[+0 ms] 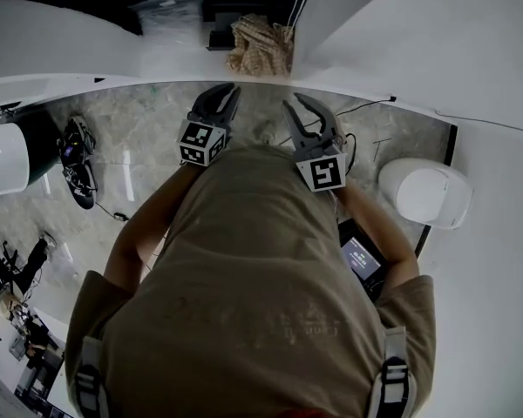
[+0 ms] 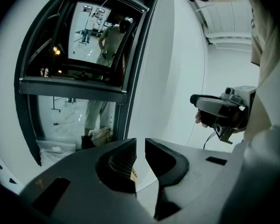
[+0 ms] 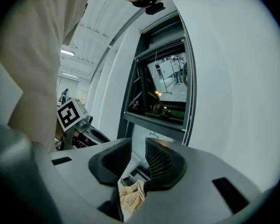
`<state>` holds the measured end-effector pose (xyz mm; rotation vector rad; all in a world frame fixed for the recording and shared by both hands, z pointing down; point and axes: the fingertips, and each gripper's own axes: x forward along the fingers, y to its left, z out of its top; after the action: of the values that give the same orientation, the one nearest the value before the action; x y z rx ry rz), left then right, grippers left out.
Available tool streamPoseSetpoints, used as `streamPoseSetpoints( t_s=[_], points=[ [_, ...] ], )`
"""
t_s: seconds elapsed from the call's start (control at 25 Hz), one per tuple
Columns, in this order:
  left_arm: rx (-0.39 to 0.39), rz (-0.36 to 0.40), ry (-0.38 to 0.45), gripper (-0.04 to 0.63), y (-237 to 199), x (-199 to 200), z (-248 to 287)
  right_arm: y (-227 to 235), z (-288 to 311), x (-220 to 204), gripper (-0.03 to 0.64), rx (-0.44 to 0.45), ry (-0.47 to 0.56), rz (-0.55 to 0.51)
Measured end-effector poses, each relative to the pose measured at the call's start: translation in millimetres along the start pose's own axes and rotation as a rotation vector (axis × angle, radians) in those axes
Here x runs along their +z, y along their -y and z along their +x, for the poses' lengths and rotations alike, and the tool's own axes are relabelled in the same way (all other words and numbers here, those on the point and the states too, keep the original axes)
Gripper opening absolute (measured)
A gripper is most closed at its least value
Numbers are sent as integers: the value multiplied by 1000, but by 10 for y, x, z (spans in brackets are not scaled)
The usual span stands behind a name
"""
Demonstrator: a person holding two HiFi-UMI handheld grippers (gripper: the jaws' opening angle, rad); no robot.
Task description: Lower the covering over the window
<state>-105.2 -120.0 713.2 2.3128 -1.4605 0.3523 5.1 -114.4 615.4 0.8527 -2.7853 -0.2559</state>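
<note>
— Big grey jaws fill the bottom of the left gripper view. Are they shut?

— No. On the left gripper (image 2: 140, 146) they stand a little apart. Only white wall (image 2: 177, 69) shows through the slit. Nothing is pinched.

— And the other one?

— Same for the right gripper (image 3: 138, 146). Its jaws are a bit apart too, with nothing in them. Through the gap, far below, I see a checked cloth (image 3: 130, 195).

— Is the cloth touching it?

— No, it lies well apart, down low by the foot of the window.

— Where is the window?

— The window (image 2: 79, 50) sits in the upper left of the left gripper view, in a dark frame. In the right gripper view it is in the middle, a bit to the right.

— And the covering?

— I cannot tell it from the dark top of the frame. A bead cord (image 3: 192, 101) hangs down the window's right side.

— Is a gripper on the cord?

— No. Both are well away from it. They sit side by side in front of the person's tan shirt (image 1: 261, 277).
</note>
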Motion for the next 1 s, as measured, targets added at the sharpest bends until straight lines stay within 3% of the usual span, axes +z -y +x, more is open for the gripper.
streamPoseSetpoints(
  t_s=[0.28, 1.0],
  points=[
    [26, -31, -16, 67, -39, -81, 34, 25, -19, -105, 94, 7, -5, 31],
    [28, -13, -32, 67, -119, -22, 133, 75, 88, -214, 84, 13, -10, 93]
  ],
)
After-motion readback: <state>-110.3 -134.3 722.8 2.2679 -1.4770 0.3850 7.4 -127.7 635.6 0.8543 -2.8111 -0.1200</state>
